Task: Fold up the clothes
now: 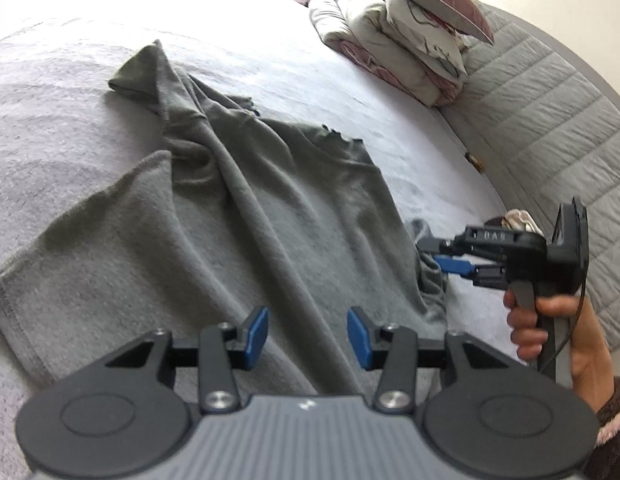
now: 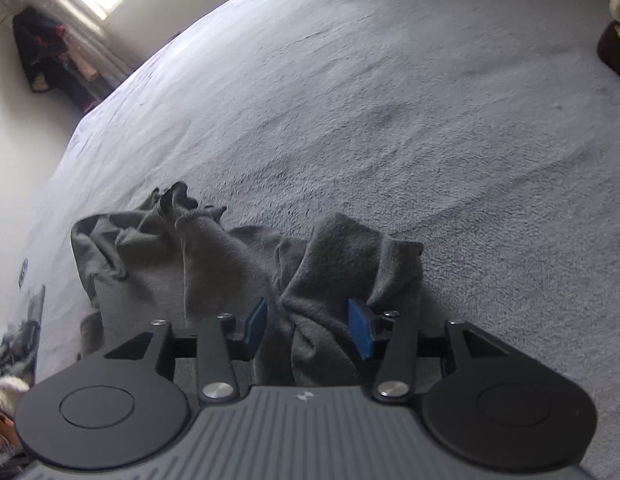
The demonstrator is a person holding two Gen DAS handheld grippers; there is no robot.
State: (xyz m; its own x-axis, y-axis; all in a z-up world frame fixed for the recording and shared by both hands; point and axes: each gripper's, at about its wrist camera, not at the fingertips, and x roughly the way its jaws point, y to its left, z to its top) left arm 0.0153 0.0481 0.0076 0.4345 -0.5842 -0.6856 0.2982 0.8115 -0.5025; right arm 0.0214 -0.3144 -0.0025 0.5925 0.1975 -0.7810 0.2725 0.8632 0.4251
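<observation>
My left gripper [image 1: 308, 336]: jaws apart, empty, above grey shirt [image 1: 214, 216] spread on bed [image 1: 70, 80]. My right gripper [image 2: 308, 328]: jaws parted astride bunched sleeve [image 2: 341, 264], not pinching; likely positioned for fold.

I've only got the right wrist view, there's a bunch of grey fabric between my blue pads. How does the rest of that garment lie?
Observer: The left wrist view shows the grey garment spread over the bed cover, rumpled, with long diagonal creases.
Operator: Where's the left gripper?
Observer: The left gripper hovers over the garment's near part, jaws apart, no fabric between the pads.
Operator: And my gripper from that side?
Observer: The right gripper meets the garment's right edge, where the cloth is bunched up.
Operator: Anything else on the bed?
Observer: A pile of folded bedding sits at the far end, apart from the garment.
</observation>
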